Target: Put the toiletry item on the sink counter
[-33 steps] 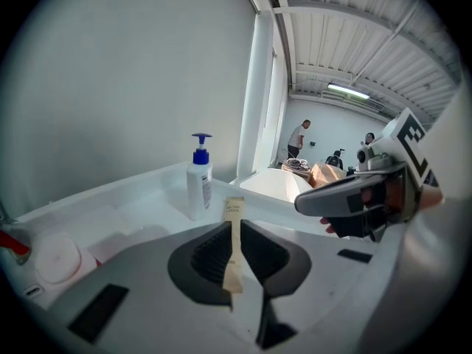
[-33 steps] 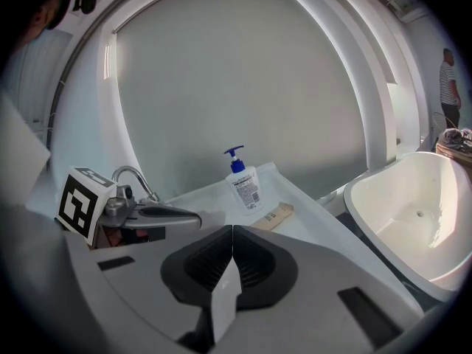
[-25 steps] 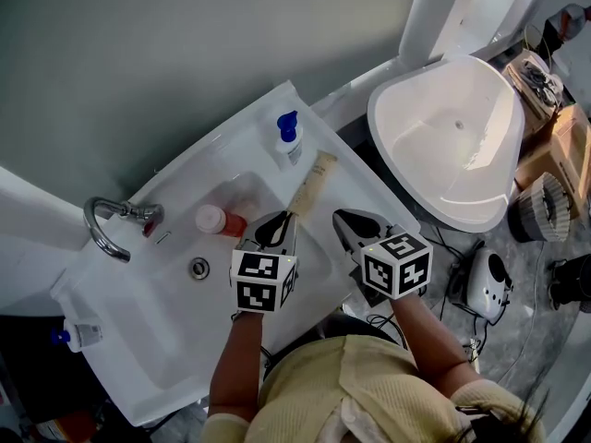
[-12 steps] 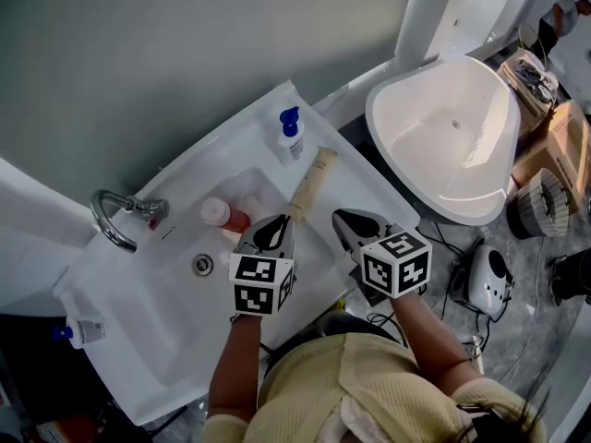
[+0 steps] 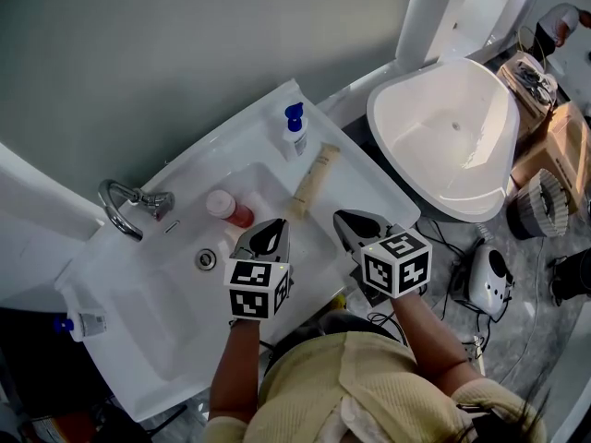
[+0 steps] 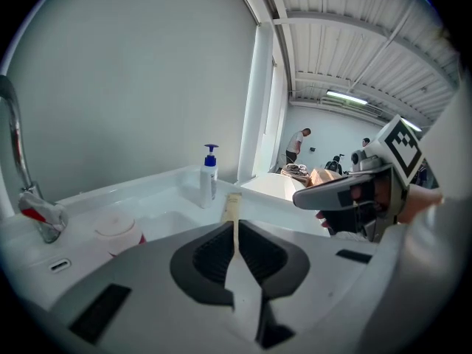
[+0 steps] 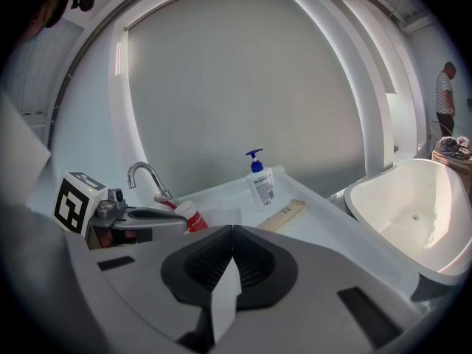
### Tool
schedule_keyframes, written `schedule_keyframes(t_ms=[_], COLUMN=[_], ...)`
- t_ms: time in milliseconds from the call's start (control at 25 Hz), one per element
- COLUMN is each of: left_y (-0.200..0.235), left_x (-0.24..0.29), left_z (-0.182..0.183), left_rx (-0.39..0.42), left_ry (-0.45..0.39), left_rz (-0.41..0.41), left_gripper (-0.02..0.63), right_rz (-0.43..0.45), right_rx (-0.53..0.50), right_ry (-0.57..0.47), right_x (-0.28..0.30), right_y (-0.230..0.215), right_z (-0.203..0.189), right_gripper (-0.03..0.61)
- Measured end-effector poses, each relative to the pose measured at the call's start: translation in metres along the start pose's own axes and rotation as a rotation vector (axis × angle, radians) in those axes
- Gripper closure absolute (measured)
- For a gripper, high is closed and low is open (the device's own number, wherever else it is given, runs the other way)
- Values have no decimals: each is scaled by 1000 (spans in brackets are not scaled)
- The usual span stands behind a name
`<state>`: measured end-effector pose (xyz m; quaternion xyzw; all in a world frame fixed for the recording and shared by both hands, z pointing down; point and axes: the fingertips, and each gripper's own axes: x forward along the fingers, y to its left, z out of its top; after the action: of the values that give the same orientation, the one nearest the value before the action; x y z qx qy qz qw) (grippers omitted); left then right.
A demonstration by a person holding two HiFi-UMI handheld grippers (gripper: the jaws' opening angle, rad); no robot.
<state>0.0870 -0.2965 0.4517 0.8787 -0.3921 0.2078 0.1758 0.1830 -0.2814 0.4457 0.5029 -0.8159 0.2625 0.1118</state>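
Jaws on your left gripper point(image 6: 234, 226) are drawn together, with only a thin pale seam between the dark pads. The beige tube point(image 6: 233, 206) runs straight away from the tips, up the middle of the left gripper view. Its narrow near end meets them, and you cannot tell whether a sliver of it is caught in that seam or merely lies just beyond it. In the head view the tube point(image 5: 312, 179) lies flat along the sink counter point(image 5: 360, 187), slanting from just above your left gripper point(image 5: 273, 225) toward the upper right. Its far end stops just beside the blue-pump bottle point(image 5: 295, 132), which stands upright near the counter's top corner.

Your right gripper point(image 7: 232, 228) has its jaws pressed fully together on nothing. It hangs over the counter's lower right edge in the head view point(image 5: 343, 218), beside the tube but apart from it.

A red bottle with a white cap point(image 5: 228, 209) lies in the basin left of centre, touching neither gripper. The faucet point(image 5: 125, 206) curves over the basin at the left of the frame. In the right gripper view the tube point(image 7: 281, 216) shows just right of centre, below the pump bottle point(image 7: 259, 183).
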Motion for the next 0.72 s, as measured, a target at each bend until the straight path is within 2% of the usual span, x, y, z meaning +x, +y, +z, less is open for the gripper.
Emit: schedule_keyframes(t_ms=[720], left_y=[4], left_x=[-36], left_z=[-17], left_rx=[-50], left_ry=[-19], left_rz=[28], left_gripper=[563], right_rz=[-3], right_rx=[-15], right_ry=[7], right_x=[-9], right_y=[18], right_z=[-10], right_gripper=[554])
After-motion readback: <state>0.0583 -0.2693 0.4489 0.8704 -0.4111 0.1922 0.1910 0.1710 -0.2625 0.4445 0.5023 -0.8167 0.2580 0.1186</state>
